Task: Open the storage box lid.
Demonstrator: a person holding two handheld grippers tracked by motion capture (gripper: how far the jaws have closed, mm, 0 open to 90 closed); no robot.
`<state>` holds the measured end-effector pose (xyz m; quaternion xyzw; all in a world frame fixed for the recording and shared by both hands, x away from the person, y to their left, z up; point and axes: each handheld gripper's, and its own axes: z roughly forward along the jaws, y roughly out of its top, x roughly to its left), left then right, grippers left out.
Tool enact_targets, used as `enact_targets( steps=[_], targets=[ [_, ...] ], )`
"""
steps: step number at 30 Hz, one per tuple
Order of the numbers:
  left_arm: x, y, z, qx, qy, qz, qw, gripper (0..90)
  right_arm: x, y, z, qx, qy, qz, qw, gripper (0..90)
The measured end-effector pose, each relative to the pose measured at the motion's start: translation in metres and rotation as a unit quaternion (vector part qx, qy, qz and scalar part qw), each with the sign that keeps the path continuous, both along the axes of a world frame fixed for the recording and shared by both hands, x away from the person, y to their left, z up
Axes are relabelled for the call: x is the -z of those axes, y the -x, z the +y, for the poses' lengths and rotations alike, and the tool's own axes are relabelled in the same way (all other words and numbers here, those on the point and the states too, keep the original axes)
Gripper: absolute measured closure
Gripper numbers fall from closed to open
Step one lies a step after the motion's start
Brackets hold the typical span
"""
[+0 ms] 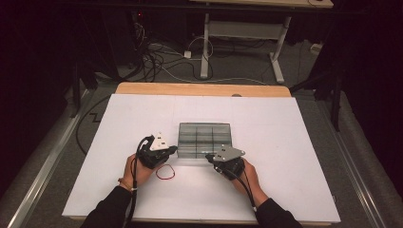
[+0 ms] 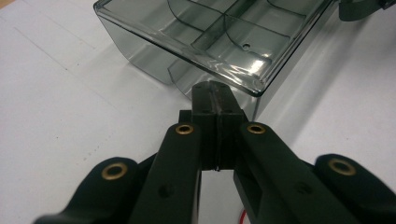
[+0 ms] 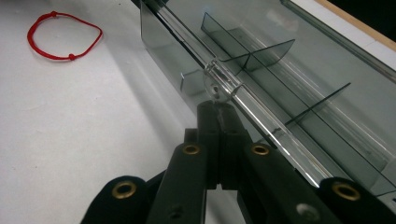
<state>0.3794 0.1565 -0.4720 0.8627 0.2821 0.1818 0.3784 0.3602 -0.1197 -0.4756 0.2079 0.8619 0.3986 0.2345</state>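
A person sits at the near edge of the table (image 1: 285,142), a white sheet covering most of its top, with a strip of bare wood showing along the far edge. Roughly mid-table, a little toward the near edge, sits a smoky clear plastic organizer box (image 1: 205,137), divided inside into compartments by thin partitions.

The left tool (image 1: 172,150) is at the box's near left corner. In the left gripper view its jaws are pressed flat together with nothing between them, the tips right up against the box's corner wall (image 2: 224,32), just under the rim; I cannot tell whether they actually touch.

The right tool (image 1: 209,156) is at the box's near edge, toward its right side. In the right gripper view its jaws are likewise closed on nothing, the tips just below a small clear knob-like latch (image 3: 215,85) on the box's rim.

A red string loop (image 1: 165,173) lies flat on the white sheet near the table's near edge, between the two hands, apart from the box.
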Motion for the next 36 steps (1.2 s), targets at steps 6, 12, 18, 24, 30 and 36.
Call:
enact_targets(
  steps=[6,12,18,24,30,36],
  targets=[
    [-0.004,0.005,0.002,0.009,0.005,-0.003,0.9999,87.9,0.0,0.0,0.0,0.001,-0.003,-0.003,1.0,90.0],
    [-0.006,0.012,0.002,0.018,-0.002,0.001,0.9998,87.9,0.001,0.001,0.001,0.004,-0.002,-0.002,1.0,90.0],
    [-0.006,0.014,0.004,0.025,0.005,0.007,0.9997,85.7,0.001,0.001,0.001,0.005,0.001,-0.002,1.0,90.0],
    [-0.007,0.015,0.006,0.024,0.01,0.011,0.9996,80.3,0.001,0.001,0.001,0.005,0.001,-0.004,1.0,90.0],
    [-0.007,0.016,0.003,0.031,0.017,0.018,0.9992,74.4,0.001,0.001,0.002,0.005,0.003,-0.004,1.0,90.0],
    [-0.006,0.014,-0.001,0.024,0.015,0.021,0.9994,72.3,0.001,0.002,0.002,0.005,0.005,-0.005,1.0,90.0]
  ],
)
